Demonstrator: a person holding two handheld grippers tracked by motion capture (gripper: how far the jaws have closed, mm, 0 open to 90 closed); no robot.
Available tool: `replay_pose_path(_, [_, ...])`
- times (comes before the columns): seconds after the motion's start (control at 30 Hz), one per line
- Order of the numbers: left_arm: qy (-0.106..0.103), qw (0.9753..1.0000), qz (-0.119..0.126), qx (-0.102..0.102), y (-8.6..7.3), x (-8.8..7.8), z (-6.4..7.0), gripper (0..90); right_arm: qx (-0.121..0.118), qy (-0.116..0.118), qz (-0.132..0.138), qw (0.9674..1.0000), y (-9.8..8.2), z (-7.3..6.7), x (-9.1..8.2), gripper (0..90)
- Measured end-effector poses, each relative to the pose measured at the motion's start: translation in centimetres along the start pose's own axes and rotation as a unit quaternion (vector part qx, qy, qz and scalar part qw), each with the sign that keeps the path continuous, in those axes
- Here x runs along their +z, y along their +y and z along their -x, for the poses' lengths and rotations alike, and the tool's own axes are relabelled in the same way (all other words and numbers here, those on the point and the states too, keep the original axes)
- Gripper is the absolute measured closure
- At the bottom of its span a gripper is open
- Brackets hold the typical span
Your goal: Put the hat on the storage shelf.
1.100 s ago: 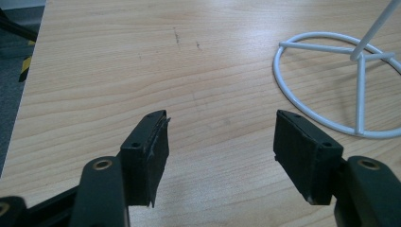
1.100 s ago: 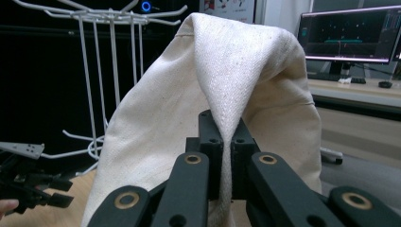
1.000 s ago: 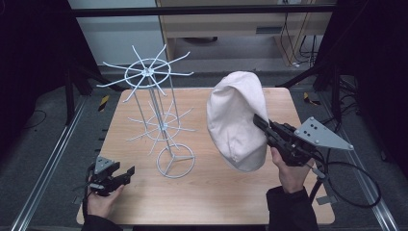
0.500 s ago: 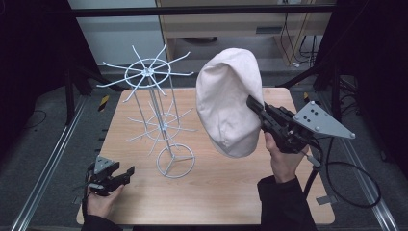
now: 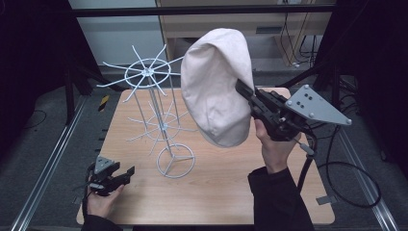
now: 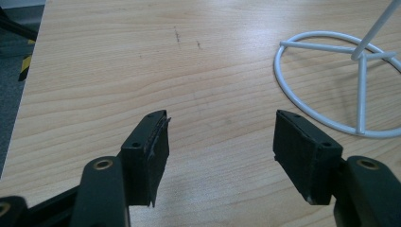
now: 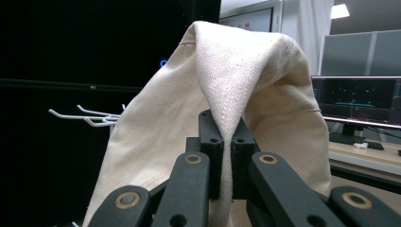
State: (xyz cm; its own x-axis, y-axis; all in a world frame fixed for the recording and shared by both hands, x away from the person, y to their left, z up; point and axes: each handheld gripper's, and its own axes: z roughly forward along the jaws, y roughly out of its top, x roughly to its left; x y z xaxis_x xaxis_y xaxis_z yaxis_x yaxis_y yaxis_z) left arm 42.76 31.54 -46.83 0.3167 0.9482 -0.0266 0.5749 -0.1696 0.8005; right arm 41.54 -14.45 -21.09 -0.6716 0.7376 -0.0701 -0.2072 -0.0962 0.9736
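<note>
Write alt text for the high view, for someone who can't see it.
The right gripper, held in a person's hand, lifts a cream fabric cap above a wooden table, beside a white wire hat stand. The left gripper rests open near the table's front left corner.

A lab — framed test table [image 5: 231, 192], monitors [image 7: 359, 101], loose cables [image 5: 353, 180].

The right gripper [image 5: 243, 89] has raised the cream hat [image 5: 216, 84] toward the wire rack [image 5: 149, 77].
</note>
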Motion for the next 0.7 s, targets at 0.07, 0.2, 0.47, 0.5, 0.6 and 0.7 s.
replay_pose_path(0.07, [0.001,1.0,0.001,0.0,0.0,0.0,0.0,36.6,-0.002,0.006,-0.002,1.0,0.1,-0.3,0.6,88.3])
replay_pose_path(0.2, [0.001,1.0,0.0,0.0,0.0,0.0,-0.1,36.6,-0.007,0.016,-0.013,0.9998,-0.2,-0.9,2.0,88.2])
replay_pose_path(0.47, [0.001,1.0,0.001,-0.001,0.0,0.0,-0.1,36.7,-0.01,0.022,-0.04,0.9989,-1.8,-1.2,3.1,88.2])
replay_pose_path(0.5, [0.001,1.0,0.001,-0.001,0.0,0.0,-0.1,36.6,-0.008,0.022,-0.047,0.9986,-2.5,-1.1,3.2,88.1])
replay_pose_path(0.6, [0.001,1.0,0.001,0.0,0.0,0.0,-0.1,36.6,-0.001,0.024,-0.053,0.9983,-3.3,-0.9,3.3,88.0])
replay_pose_path(0.7, [0.001,1.0,0.0,-0.001,0.0,0.0,0.0,36.6,0.006,0.027,-0.058,0.9979,-3.7,-0.8,3.3,87.8])
